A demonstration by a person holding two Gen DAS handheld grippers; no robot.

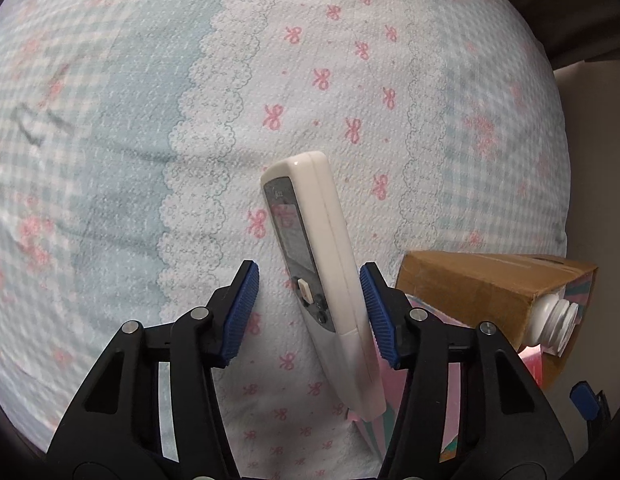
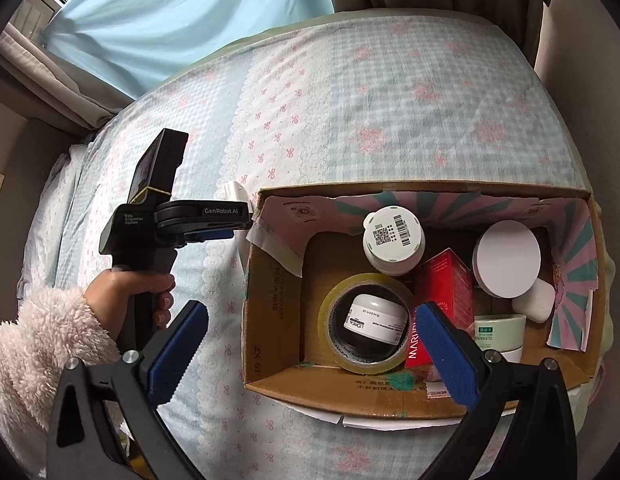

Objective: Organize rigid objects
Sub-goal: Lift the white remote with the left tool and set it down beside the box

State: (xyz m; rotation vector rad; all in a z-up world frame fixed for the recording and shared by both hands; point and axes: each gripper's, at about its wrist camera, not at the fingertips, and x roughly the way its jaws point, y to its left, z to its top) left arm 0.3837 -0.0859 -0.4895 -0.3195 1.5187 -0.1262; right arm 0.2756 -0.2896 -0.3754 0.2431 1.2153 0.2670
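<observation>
Two grippers work over a bed covered by a bow-print sheet (image 1: 310,80). The left gripper (image 1: 310,300) has a white remote control (image 1: 329,264) standing tilted between its partly closed jaws; the right pad touches its side, the left pad stands clear. The right gripper (image 2: 310,344), jaws wide and empty, hangs above a cardboard box (image 2: 270,344) holding jars, a tape roll (image 2: 365,360) and a red carton (image 2: 441,284).

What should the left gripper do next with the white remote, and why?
Probably finish closing. The remote stands tilted between the left gripper, touching only one blue pad, with a gap at the other. Once held, lift it toward the cardboard box beside it.
</observation>
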